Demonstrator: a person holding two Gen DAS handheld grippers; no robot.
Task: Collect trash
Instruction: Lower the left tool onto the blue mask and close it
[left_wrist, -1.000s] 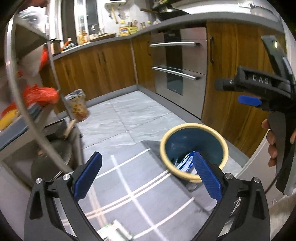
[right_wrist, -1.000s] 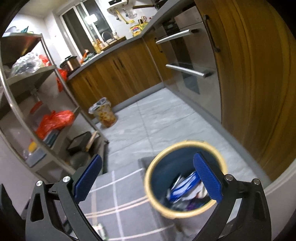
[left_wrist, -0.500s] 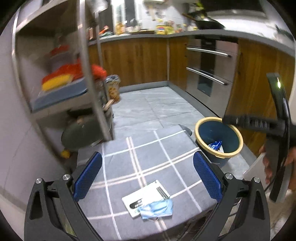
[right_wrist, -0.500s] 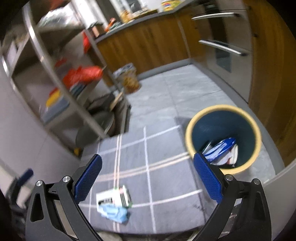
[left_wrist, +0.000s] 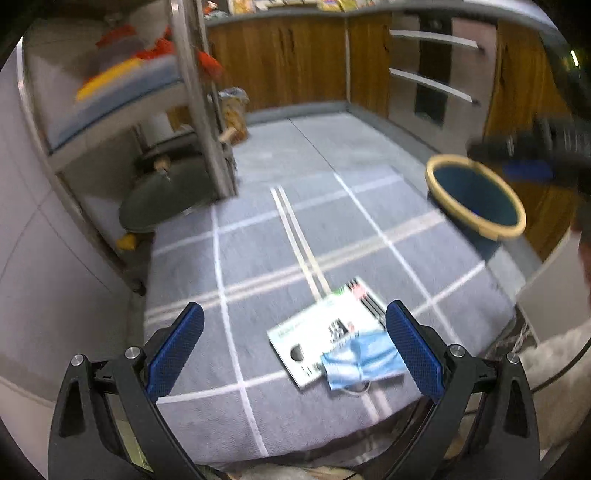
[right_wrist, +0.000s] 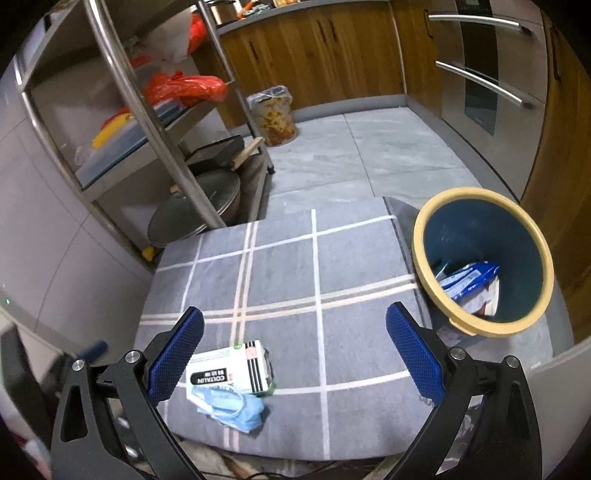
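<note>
Both grippers, left gripper (left_wrist: 293, 350) and right gripper (right_wrist: 293, 350), open, I aim left at the mask (left_wrist: 360, 360) at five o'clock, pinching fabric, not the box (left_wrist: 325, 332).

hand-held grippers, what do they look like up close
Each hand-held gripper, left and right, has black plastic arms with silver screws and two blue, cross-hatched pads. In the left view the other gripper's black body shows a blue part; a pale fuzzy sleeve appears.

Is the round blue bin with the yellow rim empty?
No. The round blue bin with the yellow rim holds a blue wrapper and papers.
</note>
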